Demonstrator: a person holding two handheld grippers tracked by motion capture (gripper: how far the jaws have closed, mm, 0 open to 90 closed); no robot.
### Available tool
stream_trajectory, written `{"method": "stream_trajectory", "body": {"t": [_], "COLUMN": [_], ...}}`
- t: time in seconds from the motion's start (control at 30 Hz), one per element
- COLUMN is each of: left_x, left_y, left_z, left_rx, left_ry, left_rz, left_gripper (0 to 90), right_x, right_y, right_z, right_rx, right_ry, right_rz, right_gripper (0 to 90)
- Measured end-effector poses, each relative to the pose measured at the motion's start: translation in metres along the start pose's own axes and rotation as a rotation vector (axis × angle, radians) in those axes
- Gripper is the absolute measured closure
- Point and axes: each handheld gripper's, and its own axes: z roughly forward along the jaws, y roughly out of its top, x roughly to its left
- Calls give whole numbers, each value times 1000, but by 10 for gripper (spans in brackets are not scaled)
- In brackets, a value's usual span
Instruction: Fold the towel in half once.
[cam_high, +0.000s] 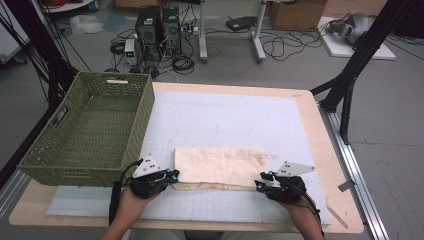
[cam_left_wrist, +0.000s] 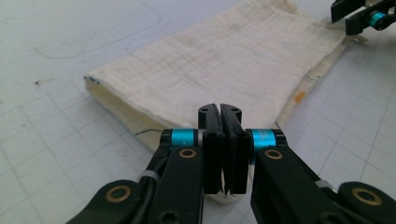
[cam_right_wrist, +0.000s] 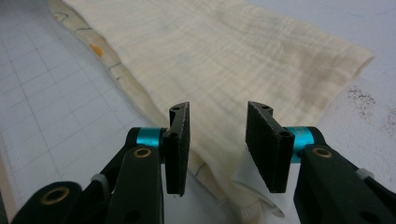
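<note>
Cloth on gridded white mat, left fingers pinching its corner, right fingers apart astride it.

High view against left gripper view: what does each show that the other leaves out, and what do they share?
High view alone: the green woven basket at the table's left, the computer towers on the floor, and the person's forearms.

Left gripper view alone: the left claw seen close up, pinched shut on the near corner of the folded cream cloth.

Both: the cloth, the gridded mat and the right claw at the cloth's other corner.
</note>
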Motion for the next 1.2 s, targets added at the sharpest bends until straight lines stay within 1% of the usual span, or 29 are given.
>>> {"method": "stream_trajectory", "body": {"t": [0.03, 0.1, 0.13, 0.17, 0.2, 0.3, 0.33, 0.4, 0.5, 0.6, 0.67, 0.73, 0.8, 0.83, 0.87, 0.9, 0.93, 0.97, 1.0, 1.03, 1.07, 1.1, 1.13, 1.17, 1.2], "left_x": [1, 2, 2, 2, 2, 1, 1, 1, 1, 0, -1, -1, -1, -1, -1, -1, -1, -1, -1, 0, 1, 2, 3, 4, 5], "left_y": [-1, -1, -1, -1, -1, -2, -2, -1, -1, -1, -2, -4, -6, -8, -10, -12, -14, -14, -14, -13, -10, -9, -7, -5, -2], "left_z": [-2, -3, -4, -3, -3, -4, -4, -5, -6, -8, -10, -12, -12, -10, -8, -6, -3, -2, -2, -2, -4, -5, -6, -7, -7], "left_rx": [-1, 3, 2, 2, 4, 7, 5, -1, -10, -16, -16, -13, 3, 23, 61, 82, 102, 123, 127, 124, 107, 82, 64, 44, 23], "left_ry": [-2, -5, -5, -8, -10, -13, -13, -15, -20, -29, -30, -28, -29, -27, -23, -21, -24, -27, -27, -22, -11, -4, 3, 15, 22], "left_rz": [-8, -10, -14, -17, -14, -16, -16, -20, -25, -25, -26, -27, -32, -34, -35, -35, -50, -54, -54, -56, -63, -66, -65, -64, -63], "left_gripper": [870, 872, 871, 872, 871, 872, 872, 871, 871, 871, 871, 870, 870, 870, 869, 864, 855, 830, 796, 741, 686, 654, 627, 611, 611], "right_x": [0, 1, 1, 1, 1, 4, 4, 4, 4, 3, 3, 3, 3, 4, 4, 5, 5, 4, 4, 3, 2, -1, -3, -4, -6], "right_y": [0, -1, -2, -2, -2, -2, -2, 0, 0, 2, 3, 3, 2, 2, 1, 0, 0, -1, -2, -1, 0, 1, 2, 3, 3], "right_z": [0, 1, 3, 5, 6, 10, 10, 9, 6, 0, -4, -6, -6, -5, -4, -1, 1, 3, 3, 2, 0, -4, -6, -7, -9], "right_rx": [5, 27, 31, 51, 59, 97, 100, 98, 88, 61, 47, 48, 51, 60, 70, 93, 106, 126, 123, 114, 93, 60, 29, 11, -12], "right_ry": [5, 20, 21, 21, 25, 29, 36, 31, 37, 42, 55, 67, 81, 80, 86, 84, 89, 101, 105, 101, 93, 79, 69, 61, 49], "right_rz": [1, -6, -16, -18, -23, -51, -59, -71, -62, -63, -63, -68, -71, -72, -70, -72, -72, -62, -54, -47, -34, -13, -1, 14, 27], "right_gripper": [605, 619, 628, 647, 676, 829, 854, 865, 867, 867, 866, 866, 865, 865, 859, 849, 825, 796, 775, 733, 704, 681, 671, 667, 663]}}
